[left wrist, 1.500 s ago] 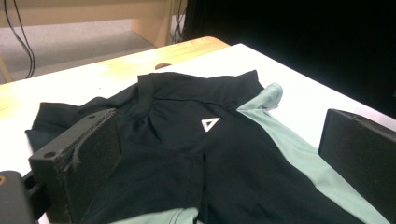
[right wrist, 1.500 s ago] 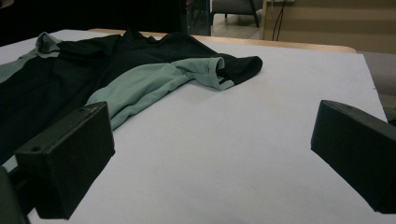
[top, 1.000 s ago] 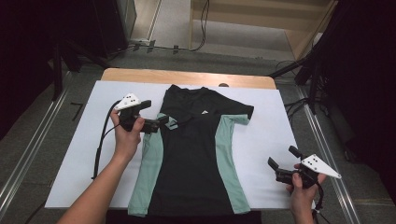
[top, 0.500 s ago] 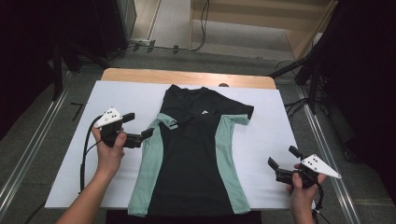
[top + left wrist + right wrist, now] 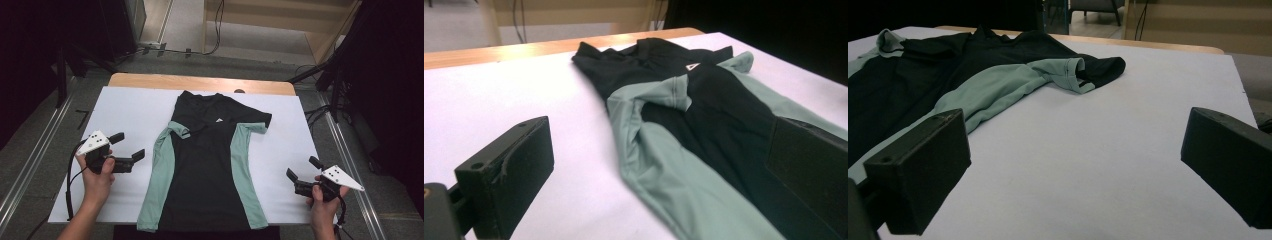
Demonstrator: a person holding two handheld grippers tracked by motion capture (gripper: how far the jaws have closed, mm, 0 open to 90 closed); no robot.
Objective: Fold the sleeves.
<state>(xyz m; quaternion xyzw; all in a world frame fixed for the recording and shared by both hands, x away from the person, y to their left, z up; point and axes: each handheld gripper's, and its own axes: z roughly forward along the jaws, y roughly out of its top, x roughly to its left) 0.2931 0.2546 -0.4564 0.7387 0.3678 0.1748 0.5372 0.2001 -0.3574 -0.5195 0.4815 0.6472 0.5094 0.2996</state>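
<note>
A black sports shirt (image 5: 210,165) with mint-green side panels lies flat, front up, in the middle of the white table cover (image 5: 130,115), collar toward the far wooden table edge (image 5: 200,82) and hem at the near edge. Its left sleeve (image 5: 179,129) is folded inward over the chest, green cuff lying on the black fabric; the right sleeve (image 5: 257,122) lies spread out to the side, its black end showing past the green panel. A small white triangular logo (image 5: 218,120) sits on the chest. The left gripper (image 5: 131,150) hovers over the bare cover just beside the shirt's left green panel, jaws spread wide and holding nothing, tips pointing toward the shirt; in the left gripper view one jaw is over the white cover and the other overlaps the shirt's black and green fabric (image 5: 704,135), contact not clear. The right gripper (image 5: 299,171) is near the table's right front corner, well apart from the shirt, jaws also spread wide and empty, with only white cover (image 5: 1088,165) between them in the right gripper view and the spread sleeve (image 5: 1083,70) farther off. Each gripper is held in one hand, left hand (image 5: 97,172) and right hand (image 5: 322,200). No containers on the table.
</note>
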